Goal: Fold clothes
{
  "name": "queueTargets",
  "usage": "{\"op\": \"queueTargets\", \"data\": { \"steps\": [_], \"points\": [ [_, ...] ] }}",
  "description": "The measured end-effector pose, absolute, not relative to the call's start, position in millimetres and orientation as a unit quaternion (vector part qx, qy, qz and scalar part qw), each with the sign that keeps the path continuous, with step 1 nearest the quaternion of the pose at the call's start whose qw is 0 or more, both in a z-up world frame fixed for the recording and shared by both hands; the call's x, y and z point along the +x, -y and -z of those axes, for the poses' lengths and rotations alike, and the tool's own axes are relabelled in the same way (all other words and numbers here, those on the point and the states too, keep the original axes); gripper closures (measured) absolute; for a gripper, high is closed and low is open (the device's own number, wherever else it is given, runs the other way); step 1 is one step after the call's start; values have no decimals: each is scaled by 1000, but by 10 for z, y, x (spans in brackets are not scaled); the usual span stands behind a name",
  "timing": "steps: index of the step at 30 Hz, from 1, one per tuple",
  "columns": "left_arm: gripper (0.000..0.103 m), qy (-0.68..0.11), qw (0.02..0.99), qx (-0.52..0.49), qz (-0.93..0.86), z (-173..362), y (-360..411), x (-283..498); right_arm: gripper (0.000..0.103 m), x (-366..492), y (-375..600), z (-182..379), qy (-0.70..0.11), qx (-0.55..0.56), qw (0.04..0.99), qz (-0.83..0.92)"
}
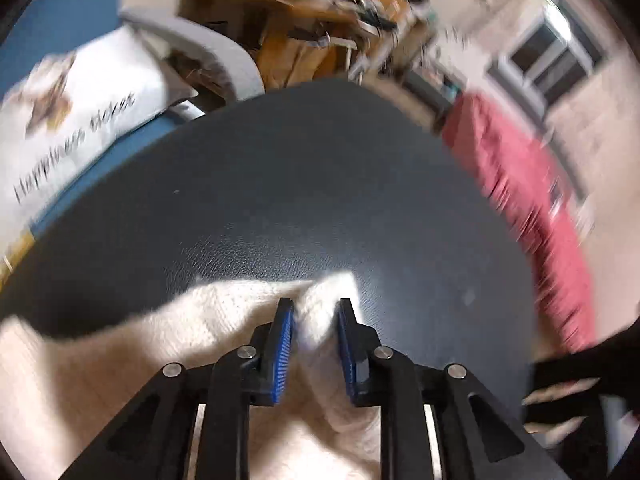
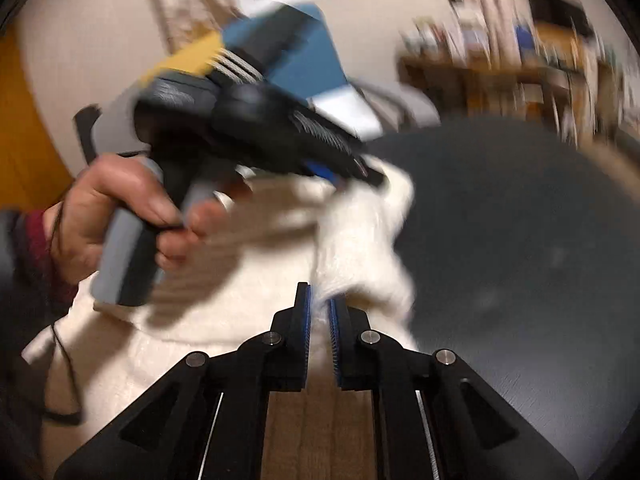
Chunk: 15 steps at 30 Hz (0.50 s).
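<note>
A cream knit garment (image 1: 216, 316) lies bunched at the near edge of a dark round table (image 1: 320, 180). My left gripper (image 1: 315, 312) is shut on a raised fold of it, and cloth fills the gap between the blue pads (image 1: 285, 336). In the right wrist view, my right gripper (image 2: 319, 300) is shut on another part of the same garment (image 2: 360, 240), with the fingers nearly together. The left gripper (image 2: 366, 172) also shows there, held by a hand (image 2: 120, 208), its tips on the garment's far edge. Both views are motion-blurred.
A red cloth (image 1: 532, 208) hangs along the table's right side. A white printed pillow (image 1: 80, 112) on a blue bed lies to the left, with a grey chair (image 1: 208, 48) and a cluttered wooden shelf (image 1: 304, 12) behind. The table (image 2: 520, 240) shows dark bare surface beyond the garment.
</note>
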<state>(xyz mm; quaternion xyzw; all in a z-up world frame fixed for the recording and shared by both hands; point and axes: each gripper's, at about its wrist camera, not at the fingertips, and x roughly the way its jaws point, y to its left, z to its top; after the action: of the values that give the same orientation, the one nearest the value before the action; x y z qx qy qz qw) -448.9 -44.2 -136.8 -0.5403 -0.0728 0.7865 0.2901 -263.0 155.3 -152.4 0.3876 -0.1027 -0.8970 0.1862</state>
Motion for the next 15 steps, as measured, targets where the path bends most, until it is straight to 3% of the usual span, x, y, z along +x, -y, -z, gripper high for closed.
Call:
{"op": "queueTargets", "data": {
  "steps": [9, 15],
  "points": [
    [78, 196, 228, -513, -804, 1160, 1791, -3726, 93, -2743, -1810, 1708, 149, 424, 169, 877],
    [75, 316, 88, -491, -807, 1236, 3214, -2747, 93, -2796, -1790, 1698, 154, 426, 173, 875]
  ]
}}
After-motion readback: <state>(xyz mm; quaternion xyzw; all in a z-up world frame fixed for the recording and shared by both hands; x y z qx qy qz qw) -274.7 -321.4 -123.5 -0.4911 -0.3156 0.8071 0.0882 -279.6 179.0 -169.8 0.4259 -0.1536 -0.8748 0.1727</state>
